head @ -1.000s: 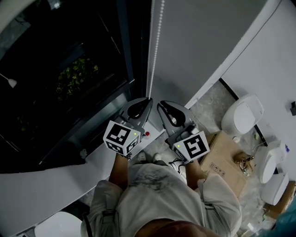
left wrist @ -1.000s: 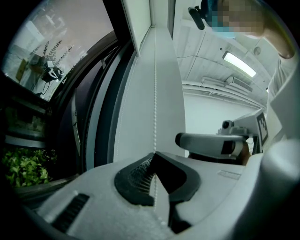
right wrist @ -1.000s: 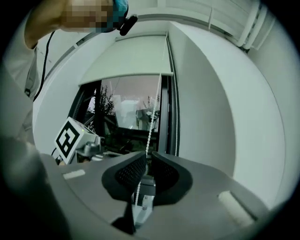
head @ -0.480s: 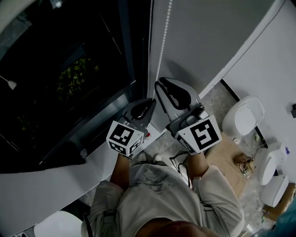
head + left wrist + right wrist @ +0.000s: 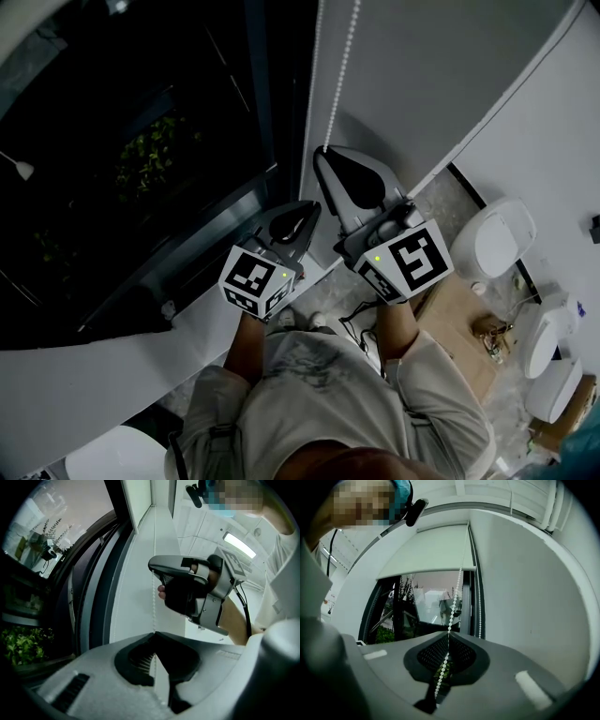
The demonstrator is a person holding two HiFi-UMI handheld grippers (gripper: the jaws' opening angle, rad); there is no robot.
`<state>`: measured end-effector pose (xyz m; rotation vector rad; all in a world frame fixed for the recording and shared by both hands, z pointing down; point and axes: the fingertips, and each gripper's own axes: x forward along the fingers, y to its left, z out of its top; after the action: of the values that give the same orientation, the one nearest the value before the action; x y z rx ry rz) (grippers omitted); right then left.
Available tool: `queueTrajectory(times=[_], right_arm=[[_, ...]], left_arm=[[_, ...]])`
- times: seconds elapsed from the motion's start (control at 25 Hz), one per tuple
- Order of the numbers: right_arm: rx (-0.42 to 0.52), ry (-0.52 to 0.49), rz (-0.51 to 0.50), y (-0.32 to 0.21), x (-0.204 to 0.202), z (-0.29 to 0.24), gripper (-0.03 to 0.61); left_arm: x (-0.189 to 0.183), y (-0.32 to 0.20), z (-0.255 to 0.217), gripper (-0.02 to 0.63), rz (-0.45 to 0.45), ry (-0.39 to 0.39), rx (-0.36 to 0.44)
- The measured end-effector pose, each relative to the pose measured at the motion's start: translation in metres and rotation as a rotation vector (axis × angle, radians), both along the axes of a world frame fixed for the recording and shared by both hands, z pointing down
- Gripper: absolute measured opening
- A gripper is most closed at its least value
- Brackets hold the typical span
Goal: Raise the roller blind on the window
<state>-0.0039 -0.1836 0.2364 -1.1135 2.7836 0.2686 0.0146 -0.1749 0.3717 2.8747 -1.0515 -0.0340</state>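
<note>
The left gripper (image 5: 153, 634) is pressing its jaws together on the bead chain (image 5: 153, 606), which is hanging along the right edge of the window (image 5: 47, 555). The right gripper (image 5: 448, 633) is also clamping its jaws shut on a strand of that chain, higher up that edge of the window than the left one. A second strand is hanging just right of the window frame. The roller blind (image 5: 426, 550) is covering the window's upper part, with its bottom bar lying across the glass. Greenery (image 5: 384, 634) is showing through the window's lower pane.
</note>
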Motion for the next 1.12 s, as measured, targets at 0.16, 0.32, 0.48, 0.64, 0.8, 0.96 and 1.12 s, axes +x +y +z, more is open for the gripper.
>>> queueTrajectory(times=[0.16, 0.32, 0.48, 0.64, 0.8, 0.96, 1.12], right_arm=[[0.004, -0.021, 0.000, 0.004, 0.002, 0.002, 0.012], [-0.013, -0.007, 0.003, 0.003, 0.000, 0.014, 0.012], [-0.029, -0.008, 0.006, 0.005, -0.001, 0.026, 0.012], [-0.045, 0.002, 0.016, 0.005, -0.001, 0.038, 0.012], [-0.070, 0.015, 0.018, 0.006, -0.002, 0.054, 0.012], [-0.097, 0.036, 0.019, 0.006, -0.004, 0.072, 0.012], [-0.115, 0.033, 0.020, 0.007, -0.003, 0.082, 0.012]], left_arm=[[-0.002, 0.001, 0.006, 0.011, 0.002, 0.002, -0.007], [-0.003, 0.001, 0.018, 0.011, -0.001, -0.010, -0.032], [-0.004, 0.002, 0.030, 0.011, -0.002, -0.011, -0.053], [-0.004, 0.002, 0.043, 0.011, -0.006, -0.026, -0.078], [-0.005, 0.002, 0.058, 0.011, -0.008, -0.036, -0.108], [-0.005, 0.002, 0.076, 0.011, -0.007, -0.048, -0.138], [-0.005, 0.002, 0.088, 0.011, -0.005, -0.052, -0.159]])
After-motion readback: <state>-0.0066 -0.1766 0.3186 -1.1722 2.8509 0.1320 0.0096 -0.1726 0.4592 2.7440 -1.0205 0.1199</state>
